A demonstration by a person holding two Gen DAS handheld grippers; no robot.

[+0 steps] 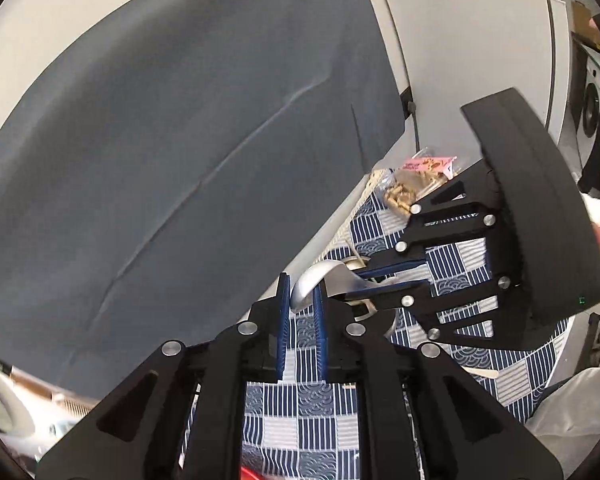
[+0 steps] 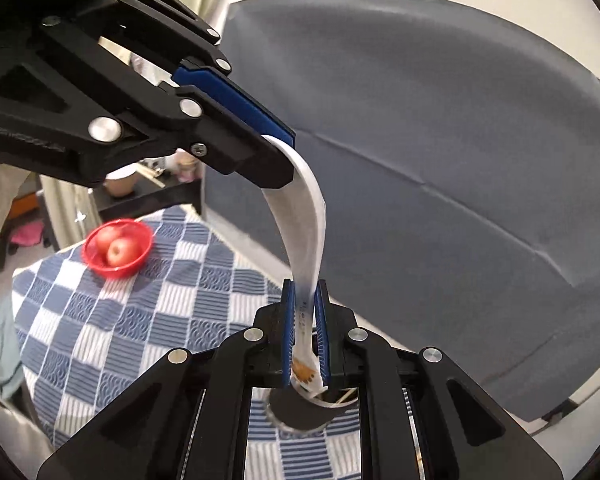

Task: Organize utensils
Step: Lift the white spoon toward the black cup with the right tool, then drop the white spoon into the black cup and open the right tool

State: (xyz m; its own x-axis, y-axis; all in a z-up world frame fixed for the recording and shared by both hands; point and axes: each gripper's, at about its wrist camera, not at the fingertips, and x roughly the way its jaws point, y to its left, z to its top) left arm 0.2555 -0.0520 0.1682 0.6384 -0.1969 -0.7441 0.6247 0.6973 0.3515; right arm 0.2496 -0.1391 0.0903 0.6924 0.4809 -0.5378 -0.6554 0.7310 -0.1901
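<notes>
Steel spoon (image 2: 310, 236) is being clamped by both the left claw (image 2: 278, 152) and right claw (image 2: 305, 336), awaiting handover above the holder (image 2: 300, 408).

Left wrist view: rides the left gripper (image 1: 300, 300), looking forward and steeply down along its fingers; close above the checked tablecloth (image 1: 300, 412).
Right wrist view: rides the right gripper (image 2: 305, 316), aimed forward and less steeply down; close.
Shared: metal spoon (image 1: 312, 280) (image 2: 308, 216), tablecloth (image 2: 112, 320), grey sofa (image 1: 180, 140) (image 2: 440, 140), each other's gripper.
</notes>
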